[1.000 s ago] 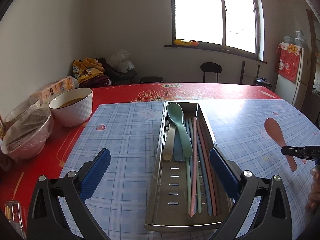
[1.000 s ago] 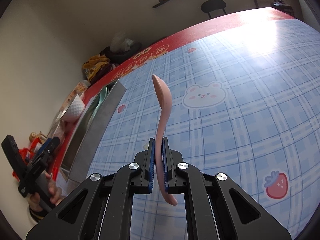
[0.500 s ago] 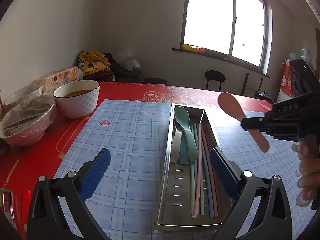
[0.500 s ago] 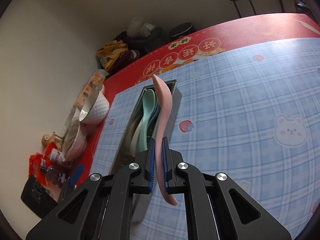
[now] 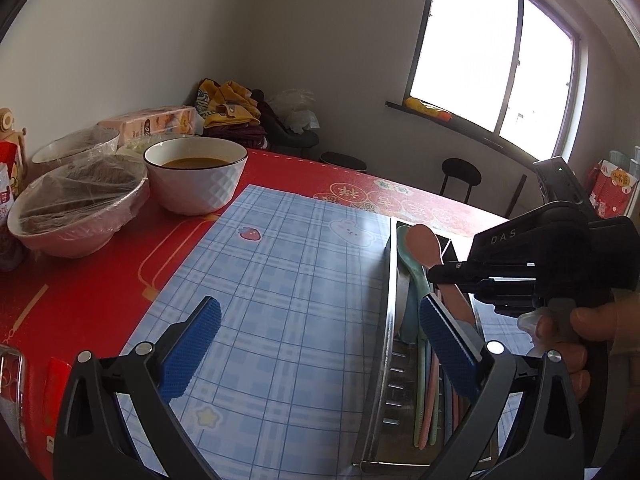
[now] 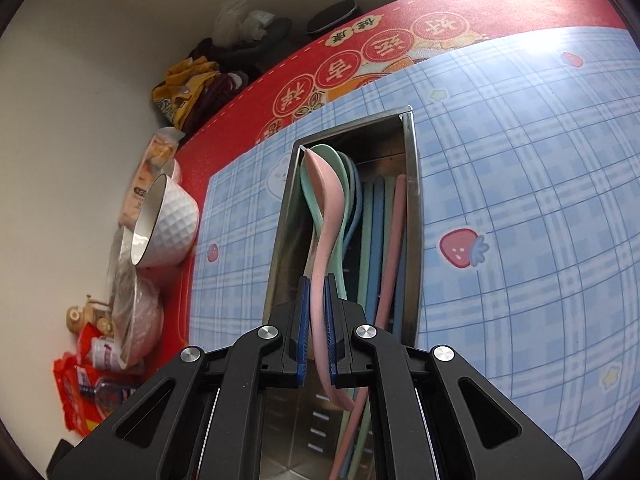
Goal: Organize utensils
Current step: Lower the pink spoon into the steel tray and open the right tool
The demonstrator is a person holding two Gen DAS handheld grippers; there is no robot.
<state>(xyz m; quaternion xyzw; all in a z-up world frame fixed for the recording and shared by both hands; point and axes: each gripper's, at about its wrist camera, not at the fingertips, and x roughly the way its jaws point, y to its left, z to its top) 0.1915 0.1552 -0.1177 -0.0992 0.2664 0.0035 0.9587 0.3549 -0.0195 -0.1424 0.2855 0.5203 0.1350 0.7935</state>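
Observation:
A long steel utensil tray lies on the blue checked mat. Inside it are a green spoon, other pastel spoons and several pastel chopsticks. My right gripper is shut on the handle of a pink spoon, held in the air above the tray's spoon side, bowl pointing to the far end. My left gripper is open and holds nothing, low over the mat just left of the tray, its right pad over the tray's edge.
A white bowl of brown liquid and two film-covered bowls stand on the red tablecloth at the left, with a tissue pack behind. A person's hand holds the right gripper. Snack packets lie near the table's edge.
The right gripper has carried the pink spoon leftward from over the open mat to above the tray. The left gripper has shifted left, so the tray now sits at its right side.

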